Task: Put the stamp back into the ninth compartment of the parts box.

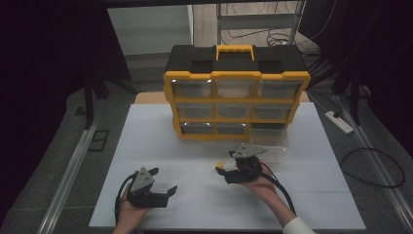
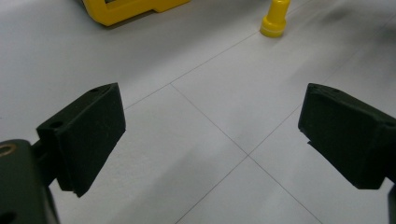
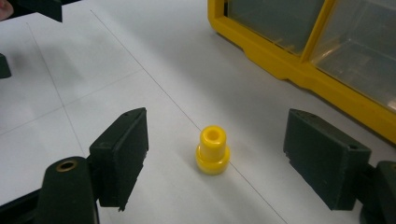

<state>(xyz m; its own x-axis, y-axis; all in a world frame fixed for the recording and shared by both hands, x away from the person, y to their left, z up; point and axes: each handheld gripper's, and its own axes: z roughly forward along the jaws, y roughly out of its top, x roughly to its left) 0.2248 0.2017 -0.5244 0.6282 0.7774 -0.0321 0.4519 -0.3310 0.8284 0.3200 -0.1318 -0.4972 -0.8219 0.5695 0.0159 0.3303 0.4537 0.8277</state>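
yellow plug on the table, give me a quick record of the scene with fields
item: yellow plug, upright on the white table
right gripper: open, jaws either side of the plug, not touching it
left gripper: open, nothing between its jaws
drawer cabinet: yellow and black, behind the plug
pulled-out drawer: bottom right of the cabinet

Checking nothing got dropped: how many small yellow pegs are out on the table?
1: the yellow peg stands upright on the white table, between the right tongs' open jaws. Others may be hidden inside the drawer cabinet.
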